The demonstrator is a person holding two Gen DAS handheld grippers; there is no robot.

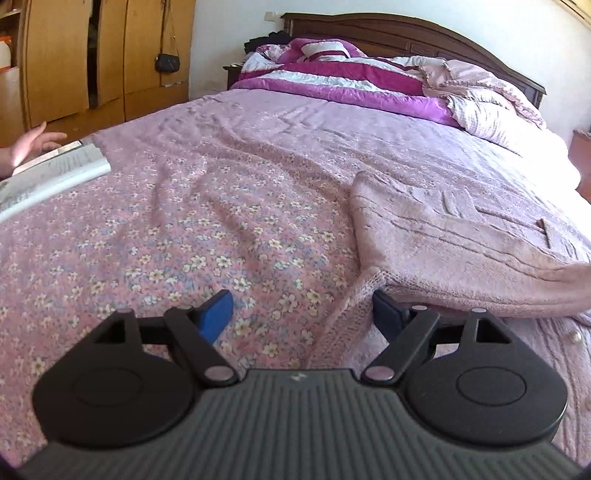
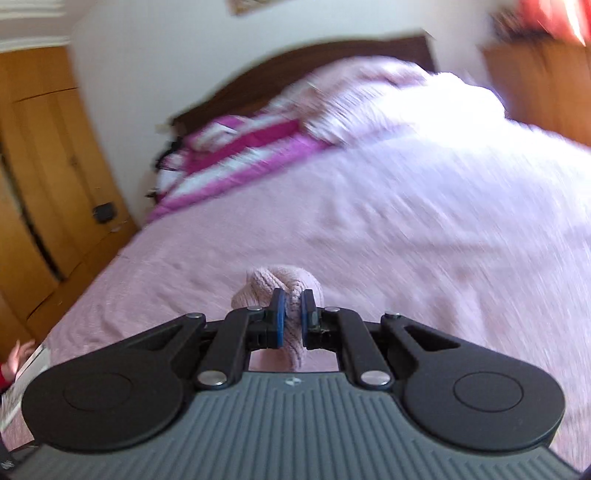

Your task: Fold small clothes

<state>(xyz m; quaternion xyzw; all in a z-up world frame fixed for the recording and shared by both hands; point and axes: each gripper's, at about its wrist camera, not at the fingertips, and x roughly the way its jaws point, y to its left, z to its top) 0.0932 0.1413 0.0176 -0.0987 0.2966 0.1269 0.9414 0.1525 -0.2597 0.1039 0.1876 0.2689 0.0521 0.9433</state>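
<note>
The left gripper (image 1: 301, 314) is seen with its jaws spread wide over the bed, the blue pad of one finger (image 1: 216, 314) resting above the floral bedspread (image 1: 155, 236) and the dark tip of the other lying at the edge of the pink knitted garment (image 1: 461, 240). A narrow strip of that garment's hem is found between the two fingers, but nothing is pressed by them; the tongs are released. The garment is laid out flat on the right side of the bedspread, its near edge lifted slightly, with a small pearly button (image 1: 574, 336) visible on its lower part.

The right gripper (image 2: 291, 314) is clenched on a bunch of the pink knit (image 2: 284, 284), which is squeezed between the blue pads and bulges out beyond and below them. The rest of that view is heavily smeared, so little beyond the bed can be made out.

At the head of the bed a magenta and white striped quilt (image 1: 332, 79) is heaped against a dark wooden headboard (image 1: 424, 35). At the left edge a bare hand (image 1: 31, 146) is seen beside an open book (image 1: 48, 173). A wooden wardrobe (image 1: 103, 55) with a small black bag (image 1: 167, 62) hung on it is seen behind.
</note>
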